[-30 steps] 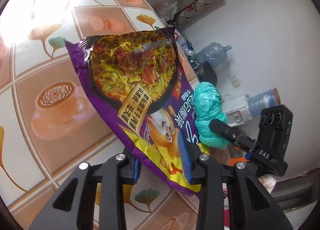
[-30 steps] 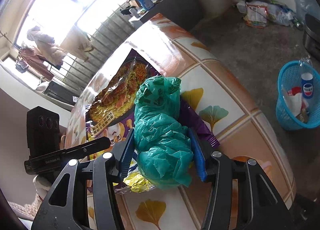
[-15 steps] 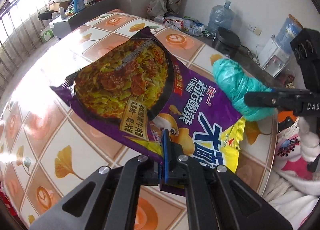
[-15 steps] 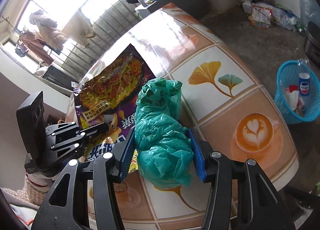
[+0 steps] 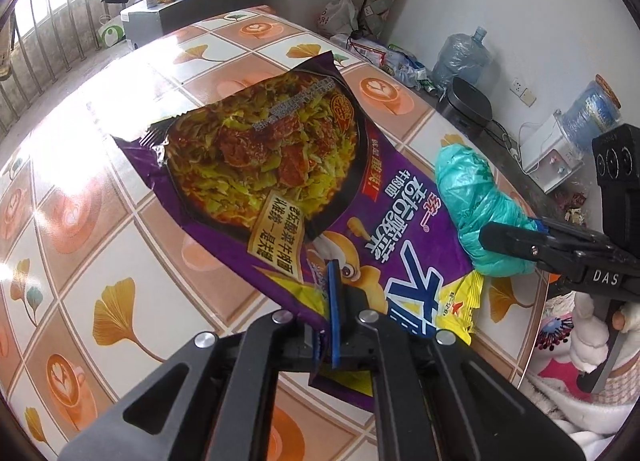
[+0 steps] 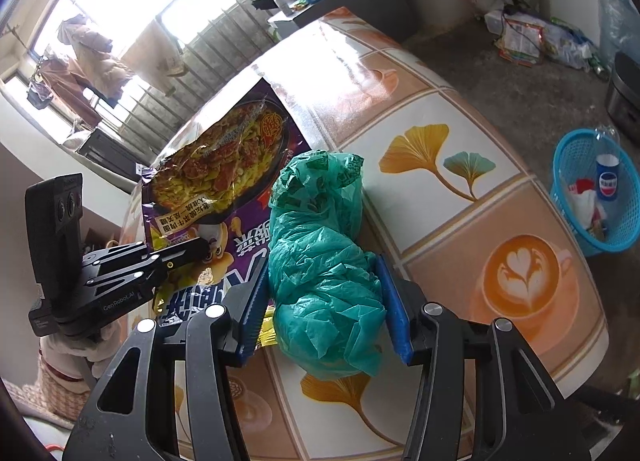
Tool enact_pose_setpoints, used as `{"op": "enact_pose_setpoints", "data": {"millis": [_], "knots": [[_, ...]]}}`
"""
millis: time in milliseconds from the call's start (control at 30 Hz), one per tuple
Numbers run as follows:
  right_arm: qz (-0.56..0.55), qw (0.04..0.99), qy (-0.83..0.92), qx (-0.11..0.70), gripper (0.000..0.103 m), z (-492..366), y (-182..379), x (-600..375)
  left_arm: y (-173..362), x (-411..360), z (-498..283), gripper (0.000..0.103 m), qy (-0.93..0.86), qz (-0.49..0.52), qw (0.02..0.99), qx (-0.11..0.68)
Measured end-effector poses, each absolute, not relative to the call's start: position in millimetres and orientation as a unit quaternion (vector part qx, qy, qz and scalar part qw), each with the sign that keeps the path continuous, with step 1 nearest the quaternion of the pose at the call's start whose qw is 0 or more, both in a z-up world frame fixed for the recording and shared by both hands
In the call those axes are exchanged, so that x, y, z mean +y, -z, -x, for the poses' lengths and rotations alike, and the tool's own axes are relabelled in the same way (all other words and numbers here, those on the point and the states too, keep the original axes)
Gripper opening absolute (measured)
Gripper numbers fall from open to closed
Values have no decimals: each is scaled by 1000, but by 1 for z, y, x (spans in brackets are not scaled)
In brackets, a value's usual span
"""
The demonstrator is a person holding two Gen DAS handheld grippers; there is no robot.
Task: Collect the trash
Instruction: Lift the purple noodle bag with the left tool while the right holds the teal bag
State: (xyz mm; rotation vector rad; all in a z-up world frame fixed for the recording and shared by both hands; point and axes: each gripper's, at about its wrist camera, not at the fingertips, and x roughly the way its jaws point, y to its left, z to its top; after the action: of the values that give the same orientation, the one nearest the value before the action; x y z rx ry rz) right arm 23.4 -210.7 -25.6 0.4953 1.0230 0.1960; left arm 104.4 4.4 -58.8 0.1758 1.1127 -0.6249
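A big purple noodle wrapper (image 5: 280, 181) hangs tilted over the tiled table (image 5: 120, 221), pinched at its near edge by my left gripper (image 5: 332, 313), whose blue pads are shut on it. Tucked under the wrapper's right corner is a small yellow packet (image 5: 460, 305). My right gripper (image 6: 324, 293) is shut on a crumpled teal plastic bag (image 6: 324, 245), which bulges between its blue pads. The right wrist view shows the wrapper (image 6: 216, 169) and the left gripper (image 6: 188, 251) at left; the left wrist view shows the bag (image 5: 476, 201) at right.
A blue trash basket (image 6: 624, 229) with a cola bottle and scraps stands on the floor right of the table. Bags, a water jug (image 5: 460, 59) and a black cooker (image 5: 468, 107) line the far wall. A person's pale sleeve (image 5: 584, 345) is at the lower right.
My left gripper's pads closed onto the wrapper's near edge, and the wrapper rose off the table and swung round. The right gripper kept its grip on the teal bag and drifted over the table.
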Motion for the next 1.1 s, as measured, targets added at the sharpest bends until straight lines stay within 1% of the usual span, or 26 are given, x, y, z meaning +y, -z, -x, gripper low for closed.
{"op": "enact_pose_setpoints", "data": {"millis": [100,567,1100], "knots": [[-233,838,-93,484,49,-24,25,-211,60,1,-107,5,282,-83,804,516],[-242,836,-100,483,49,-26,28,-217,64,-9,-107,5,268,-110,813,505],[-248,836,-99,479,49,-27,28,-220,66,-8,-108,5,269,-108,813,505]]}}
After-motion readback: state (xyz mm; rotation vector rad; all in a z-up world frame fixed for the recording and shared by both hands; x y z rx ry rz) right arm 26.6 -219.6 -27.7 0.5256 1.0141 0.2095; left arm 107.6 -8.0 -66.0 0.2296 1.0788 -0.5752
